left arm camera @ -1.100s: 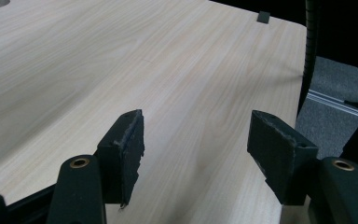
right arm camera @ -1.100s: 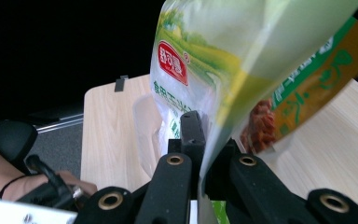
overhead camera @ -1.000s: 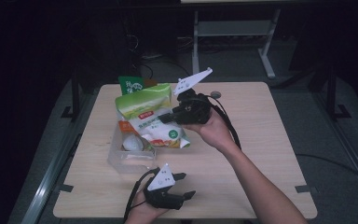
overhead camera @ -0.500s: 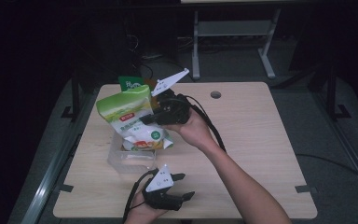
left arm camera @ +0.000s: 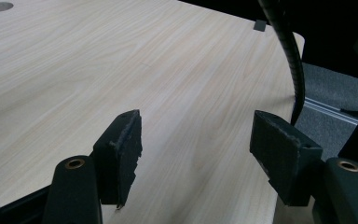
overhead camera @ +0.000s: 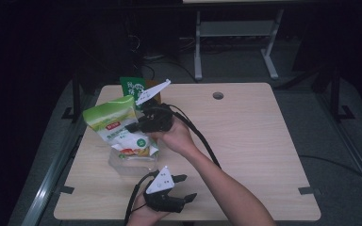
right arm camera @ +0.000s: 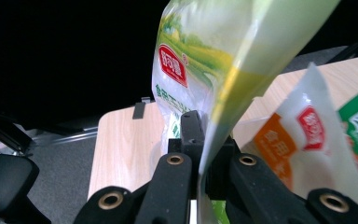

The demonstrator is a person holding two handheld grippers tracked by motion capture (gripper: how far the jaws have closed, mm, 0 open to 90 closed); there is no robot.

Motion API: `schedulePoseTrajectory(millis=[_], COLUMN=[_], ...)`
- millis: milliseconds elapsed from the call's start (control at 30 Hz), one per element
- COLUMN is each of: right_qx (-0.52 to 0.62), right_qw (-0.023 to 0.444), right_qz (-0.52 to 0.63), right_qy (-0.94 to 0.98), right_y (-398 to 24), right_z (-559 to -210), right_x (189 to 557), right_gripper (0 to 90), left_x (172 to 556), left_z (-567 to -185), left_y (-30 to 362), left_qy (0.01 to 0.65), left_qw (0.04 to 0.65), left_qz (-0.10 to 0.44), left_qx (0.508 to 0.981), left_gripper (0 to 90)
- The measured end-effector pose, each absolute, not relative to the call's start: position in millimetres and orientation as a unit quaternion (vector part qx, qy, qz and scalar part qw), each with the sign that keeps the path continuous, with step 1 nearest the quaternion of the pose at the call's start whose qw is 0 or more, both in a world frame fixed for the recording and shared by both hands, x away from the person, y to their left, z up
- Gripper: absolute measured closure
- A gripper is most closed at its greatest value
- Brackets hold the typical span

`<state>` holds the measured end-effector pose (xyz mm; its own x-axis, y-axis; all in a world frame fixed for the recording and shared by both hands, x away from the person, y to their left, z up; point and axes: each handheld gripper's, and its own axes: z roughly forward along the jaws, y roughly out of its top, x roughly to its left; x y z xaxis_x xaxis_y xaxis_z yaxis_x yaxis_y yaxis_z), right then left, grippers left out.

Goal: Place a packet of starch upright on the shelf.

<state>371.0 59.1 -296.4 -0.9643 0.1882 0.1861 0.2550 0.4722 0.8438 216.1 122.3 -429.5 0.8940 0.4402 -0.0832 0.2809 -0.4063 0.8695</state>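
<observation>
A green and white food pouch (overhead camera: 118,127) with a red logo hangs in the air over the left part of the wooden table (overhead camera: 245,141). My right gripper (overhead camera: 134,127) is shut on its edge; in the right gripper view the pouch (right arm camera: 205,70) rises out of the closed jaws (right arm camera: 200,154). Below it stands a clear plastic container (overhead camera: 132,162). My left gripper (overhead camera: 184,187) rests at the table's near edge, open, with nothing between its pads (left arm camera: 126,144).
A second white packet with orange and green print (right arm camera: 317,149) lies to the right in the right gripper view. A dark green package (overhead camera: 132,87) stands at the table's far left edge. A cable hole (overhead camera: 218,95) sits near the far edge. Black cables trail from both grippers.
My right gripper has carried the pouch leftward and a little lower, away from the table's middle. The left gripper has stayed where it was.
</observation>
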Motion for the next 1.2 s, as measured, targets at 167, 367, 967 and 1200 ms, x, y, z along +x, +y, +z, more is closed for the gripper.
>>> schedulePoseTrajectory(millis=[167,367,967,1200], right_qx=[-0.134,-0.132,-0.14,-0.131], right_qw=[0.046,0.057,0.042,0.031], right_qz=[-0.5,-0.495,-0.47,-0.445], right_qy=[-0.854,-0.857,-0.871,-0.885], right_y=[67.1,74.9,67.6,57.0], right_z=[-311.7,-329.1,-352.9,-349.3], right_x=[372.5,373.5,371.9,369.3], right_gripper=[88.6,88.6,74.7,87.1], left_x=[214.6,213.1,211.5,211.5], left_z=[-428.3,-428.4,-429.0,-429.8], left_y=[124.0,122.0,120.2,117.9], left_qy=[0.22,0.209,0.207,0.204], left_qw=[0.503,0.502,0.498,0.497], left_qz=[0.077,0.081,0.077,0.079], left_qx=[0.832,0.835,0.838,0.84], left_gripper=[33.5,33.5,33.3,33.3])
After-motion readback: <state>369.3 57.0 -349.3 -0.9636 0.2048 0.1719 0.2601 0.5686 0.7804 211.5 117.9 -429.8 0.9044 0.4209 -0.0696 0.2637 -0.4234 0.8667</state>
